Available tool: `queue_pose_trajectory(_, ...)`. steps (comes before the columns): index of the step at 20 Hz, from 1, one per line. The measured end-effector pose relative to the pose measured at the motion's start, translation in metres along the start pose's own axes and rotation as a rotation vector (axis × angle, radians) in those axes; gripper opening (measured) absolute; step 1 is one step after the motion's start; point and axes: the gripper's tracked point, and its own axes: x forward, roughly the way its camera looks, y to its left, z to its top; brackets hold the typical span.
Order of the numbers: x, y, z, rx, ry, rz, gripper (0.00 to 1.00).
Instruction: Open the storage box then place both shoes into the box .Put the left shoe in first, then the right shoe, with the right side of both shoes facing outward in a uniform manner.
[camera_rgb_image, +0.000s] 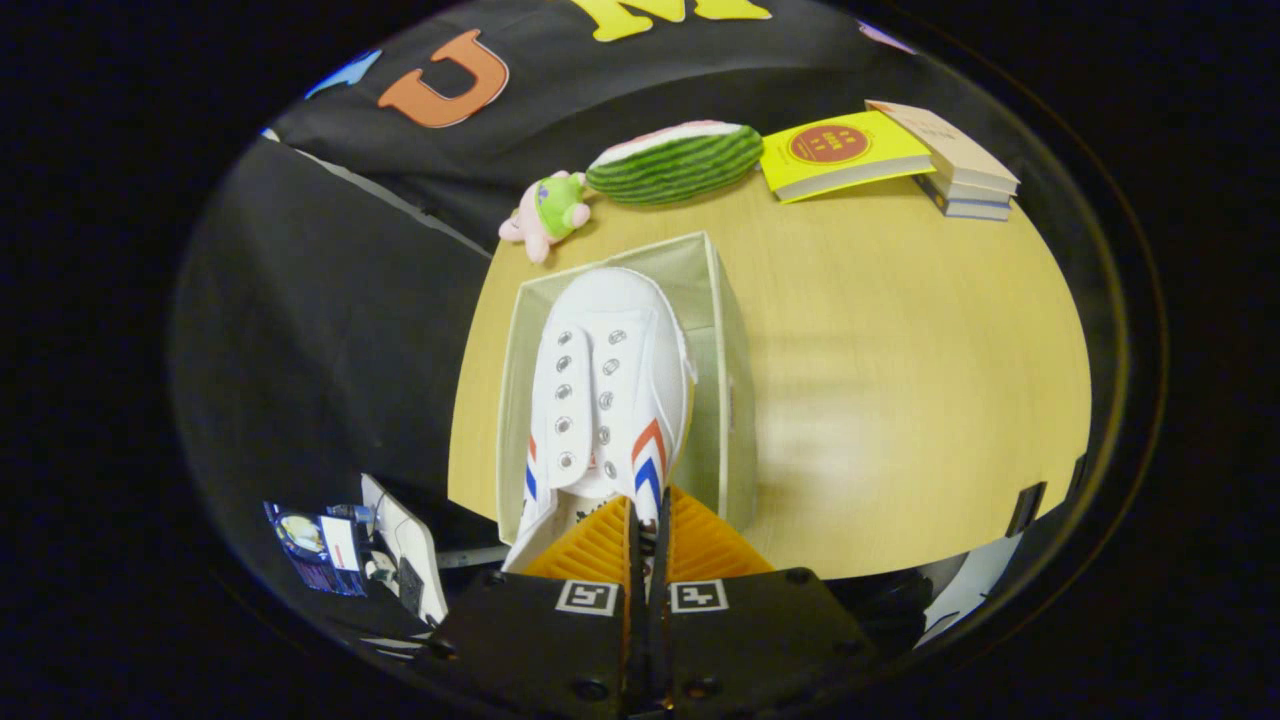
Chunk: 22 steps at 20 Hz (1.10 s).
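Note:
A white shoe (605, 400) with red and blue stripes on its side hangs toe-forward over the open storage box (730, 380), a pale, translucent-walled box standing on the wooden table (900, 380). My gripper (648, 535) is shut on the shoe's heel edge, with both fingers pressed close together on it. The shoe's toe points toward the box's far wall. The shoe hides most of the box's inside, so I cannot tell whether another shoe lies in it.
Beyond the box lie a small plush toy (548, 212), a watermelon-slice cushion (675, 162), a yellow book (840, 152) and a stack of books (960, 165). The table's left edge runs close beside the box. Small items (350, 545) lie below to the left.

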Motion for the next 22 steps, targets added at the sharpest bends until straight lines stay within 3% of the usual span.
queue_pose_trajectory(7, -0.001, 0.009, -0.008, 0.035, -0.017, -0.053, 0.08)
queue_pose_trajectory(10, -0.001, 0.006, -0.007, -0.008, -0.01, -0.061, 0.23)
queue_pose_trajectory(13, 0.0, 0.011, -0.007, -0.075, -0.036, -0.033, 0.28)
queue_pose_trajectory(14, 0.0, 0.011, -0.006, -0.103, -0.041, -0.034, 0.36)
queue_pose_trajectory(17, -0.017, 0.002, -0.003, -0.147, -0.093, -0.067, 0.49)
queue_pose_trajectory(18, -0.02, -0.001, 0.001, -0.165, -0.121, -0.071, 0.64)
queue_pose_trajectory(22, -0.04, 0.004, 0.012, -0.291, -0.232, -0.094, 0.73)
